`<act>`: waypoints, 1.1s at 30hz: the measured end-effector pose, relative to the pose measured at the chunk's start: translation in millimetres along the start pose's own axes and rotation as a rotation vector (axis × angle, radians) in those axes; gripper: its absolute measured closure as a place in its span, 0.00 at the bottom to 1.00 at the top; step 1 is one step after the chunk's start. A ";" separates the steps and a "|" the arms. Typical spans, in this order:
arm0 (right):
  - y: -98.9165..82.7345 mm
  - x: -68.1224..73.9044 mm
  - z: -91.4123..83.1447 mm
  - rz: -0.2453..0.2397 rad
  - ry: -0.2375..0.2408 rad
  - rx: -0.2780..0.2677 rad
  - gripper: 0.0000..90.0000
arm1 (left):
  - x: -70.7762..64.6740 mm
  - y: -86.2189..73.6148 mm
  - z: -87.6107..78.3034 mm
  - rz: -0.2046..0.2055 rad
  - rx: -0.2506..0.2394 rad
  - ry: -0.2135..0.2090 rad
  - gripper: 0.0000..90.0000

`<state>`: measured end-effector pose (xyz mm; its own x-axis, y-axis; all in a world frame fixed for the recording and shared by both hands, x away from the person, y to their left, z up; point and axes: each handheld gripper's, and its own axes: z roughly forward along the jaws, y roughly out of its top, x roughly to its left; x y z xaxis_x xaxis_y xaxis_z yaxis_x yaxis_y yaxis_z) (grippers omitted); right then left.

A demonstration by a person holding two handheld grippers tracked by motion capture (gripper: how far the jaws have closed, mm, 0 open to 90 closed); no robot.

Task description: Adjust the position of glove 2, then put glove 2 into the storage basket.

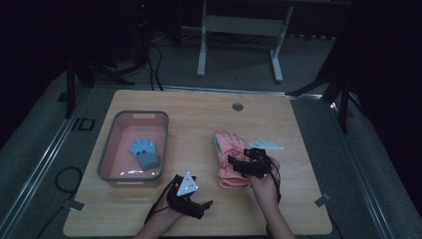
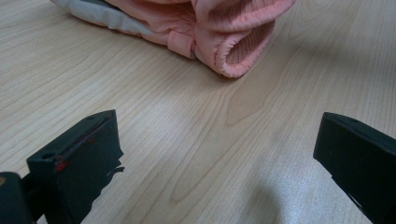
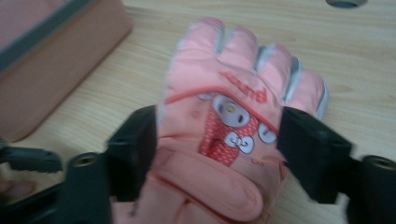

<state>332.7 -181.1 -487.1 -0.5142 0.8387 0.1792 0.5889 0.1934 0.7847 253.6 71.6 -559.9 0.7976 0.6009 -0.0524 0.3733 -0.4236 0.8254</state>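
Observation:
A pink glove [image 1: 229, 159] lies on the wooden table [image 1: 199, 114], right of centre, fingers pointing away from me. My right gripper [image 1: 239, 162] is shut on the pink glove: in the right gripper view its two black jaws press the glove [image 3: 233, 93] from both sides just above the cuff, gripper point [image 3: 217, 135]. My left gripper [image 1: 204, 208] rests low near the front edge, open, jaws aimed at the glove's cuff [image 2: 224, 28]. Bare wood shows between its jaws [image 2: 219, 154]. A blue-grey glove [image 1: 145, 152] lies inside a pink basin [image 1: 107, 149] at the left.
The pink basin with its grey rim [image 3: 56, 60] stands close to the left of the pink glove. A round cable hole [image 1: 237, 106] sits in the table's far middle. Beyond the table stand desk legs [image 1: 201, 55] on a grey floor.

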 end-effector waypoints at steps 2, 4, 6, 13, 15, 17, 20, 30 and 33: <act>2.1 -4.6 -7.6 0.011 0.033 -0.022 0.21 | -0.1 0.1 0.1 0.000 0.000 0.000 0.01; 4.4 -9.9 -16.1 0.013 0.038 -0.051 0.16 | -0.3 0.2 0.2 0.001 0.001 0.002 0.01; 6.7 -16.3 -24.2 -0.023 0.043 -0.054 0.16 | -0.5 0.3 0.1 0.003 -0.002 0.003 0.01; 4.4 -36.0 -42.6 -0.232 0.010 -0.068 0.16 | -5.6 15.6 -6.1 0.027 -0.019 0.013 0.01; 2.8 -44.9 -47.2 -0.251 0.011 -0.022 0.16 | -6.3 22.9 -8.5 0.027 -0.020 0.020 0.01; 1.0 -51.3 -49.1 -0.257 0.020 -0.007 0.16 | -6.1 30.5 -11.3 0.009 -0.029 0.008 0.01; -2.2 -58.3 -50.3 -0.275 0.023 0.008 0.14 | -2.4 43.9 -13.4 -0.017 -0.030 -0.032 0.01; 2.3 -59.6 -52.6 -0.254 0.054 -0.008 0.15 | 8.5 100.4 -6.3 0.054 -0.016 -0.036 0.01; 8.0 -54.8 -52.6 -0.209 0.077 -0.036 0.12 | 13.0 115.7 3.2 0.048 -0.009 -0.027 0.05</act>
<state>332.8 -252.3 -459.4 -0.6695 0.7409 0.0537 0.4423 0.3395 0.8301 308.7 28.2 -466.9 0.8272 0.5613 -0.0274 0.3300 -0.4456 0.8322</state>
